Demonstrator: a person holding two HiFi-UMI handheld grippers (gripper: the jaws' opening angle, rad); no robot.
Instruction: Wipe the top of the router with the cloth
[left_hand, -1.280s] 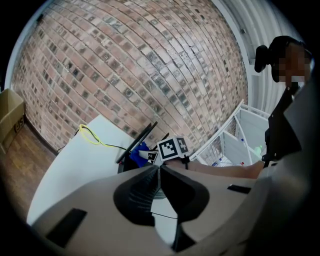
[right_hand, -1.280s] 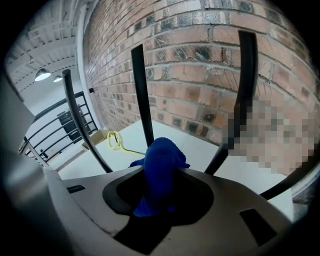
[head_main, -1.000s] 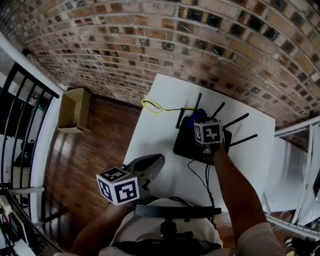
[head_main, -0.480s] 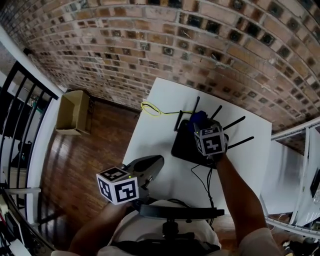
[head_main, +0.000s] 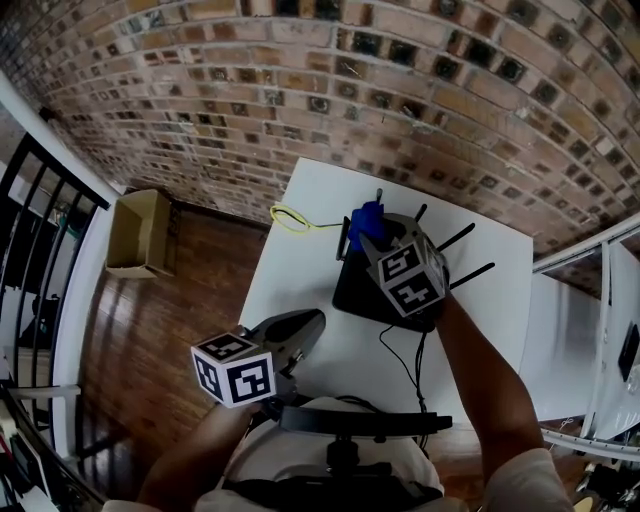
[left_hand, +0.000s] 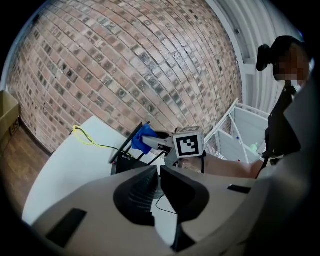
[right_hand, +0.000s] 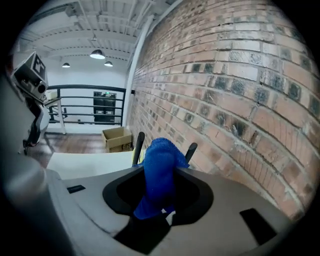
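A black router (head_main: 356, 290) with several upright antennas lies on the white table (head_main: 300, 250) near the brick wall. My right gripper (head_main: 366, 236) hangs above the router's far end, shut on a blue cloth (head_main: 364, 220) that bunches up between its jaws and hangs free of the router. In the right gripper view the cloth (right_hand: 159, 175) fills the gap, with two antennas (right_hand: 137, 148) behind it. The left gripper view shows the router (left_hand: 126, 163), the cloth (left_hand: 145, 137) and the right gripper (left_hand: 146, 145). My left gripper (head_main: 314, 322) waits shut and empty at the near table edge.
A yellow cable loop (head_main: 284, 215) lies at the table's far left, and a black cord (head_main: 404, 362) runs from the router toward me. A cardboard box (head_main: 140, 232) sits on the wooden floor at left, beside a black railing (head_main: 40, 230). A white rack (head_main: 600, 340) stands right.
My right gripper has risen off the router with the blue cloth and rolled, so its marker cube now looks larger and tilted. The left gripper has stayed where it was.
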